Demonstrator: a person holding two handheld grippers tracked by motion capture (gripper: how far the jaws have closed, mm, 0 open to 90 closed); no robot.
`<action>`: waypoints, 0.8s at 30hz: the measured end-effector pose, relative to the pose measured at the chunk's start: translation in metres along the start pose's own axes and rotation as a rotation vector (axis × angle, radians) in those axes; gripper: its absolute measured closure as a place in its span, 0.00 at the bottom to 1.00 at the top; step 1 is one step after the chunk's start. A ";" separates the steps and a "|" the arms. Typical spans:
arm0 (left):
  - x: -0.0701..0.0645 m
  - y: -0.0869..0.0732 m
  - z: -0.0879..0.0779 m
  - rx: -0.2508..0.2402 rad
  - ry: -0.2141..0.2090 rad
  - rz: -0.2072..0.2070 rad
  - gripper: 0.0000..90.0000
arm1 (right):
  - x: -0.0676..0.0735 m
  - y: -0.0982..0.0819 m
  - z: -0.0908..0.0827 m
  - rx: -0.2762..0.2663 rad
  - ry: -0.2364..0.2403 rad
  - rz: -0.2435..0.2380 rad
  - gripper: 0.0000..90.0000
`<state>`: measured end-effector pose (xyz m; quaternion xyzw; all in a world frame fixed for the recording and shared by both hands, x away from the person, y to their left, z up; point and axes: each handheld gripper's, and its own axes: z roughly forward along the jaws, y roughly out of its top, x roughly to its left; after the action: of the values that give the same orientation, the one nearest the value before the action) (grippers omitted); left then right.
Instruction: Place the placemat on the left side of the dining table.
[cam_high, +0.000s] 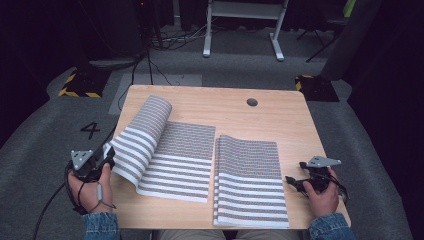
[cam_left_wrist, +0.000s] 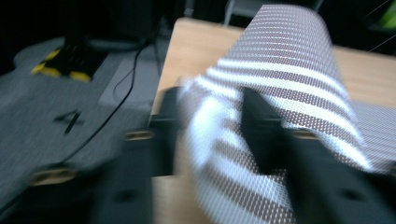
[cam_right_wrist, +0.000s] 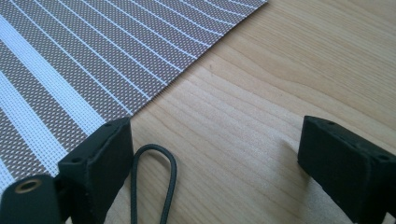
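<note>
Two brown-and-white striped woven mats lie side by side on the wooden table (cam_high: 280, 120). The left mat (cam_high: 175, 150) has its left side lifted and curled over in an arch. My left gripper (cam_high: 107, 156) is at the table's left edge, shut on that mat's raised edge. In the blurred left gripper view the mat (cam_left_wrist: 280, 79) runs up between the two jaws of the left gripper (cam_left_wrist: 210, 121). The right mat (cam_high: 250, 180) lies nearly flat. My right gripper (cam_high: 293, 181) rests just right of it, open. In its own view the right gripper (cam_right_wrist: 215, 144) spans bare table (cam_right_wrist: 261, 70), its left jaw at the mat's edge (cam_right_wrist: 70, 60).
A round cable hole (cam_high: 252, 102) sits near the table's far edge. A black cord loop (cam_right_wrist: 154, 182) lies between the right jaws. Grey carpet with a number 4 (cam_high: 90, 130), cables and a white desk frame (cam_high: 240, 30) lie beyond the table.
</note>
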<state>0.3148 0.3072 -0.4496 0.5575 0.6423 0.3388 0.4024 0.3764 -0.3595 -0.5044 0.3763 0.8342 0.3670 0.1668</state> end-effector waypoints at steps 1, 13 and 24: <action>-0.004 0.001 0.001 -0.003 0.010 0.025 0.46 | 0.000 0.000 0.000 0.000 0.000 0.000 0.12; -0.081 -0.004 0.019 0.162 -0.284 0.200 0.38 | 0.000 0.000 0.000 0.000 0.000 0.000 0.12; -0.124 -0.039 0.047 0.475 -0.310 0.374 0.27 | 0.000 0.000 0.000 0.000 0.000 0.000 0.12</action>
<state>0.3462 0.1783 -0.4879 0.7886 0.5212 0.1590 0.2850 0.3764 -0.3595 -0.5044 0.3763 0.8342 0.3671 0.1667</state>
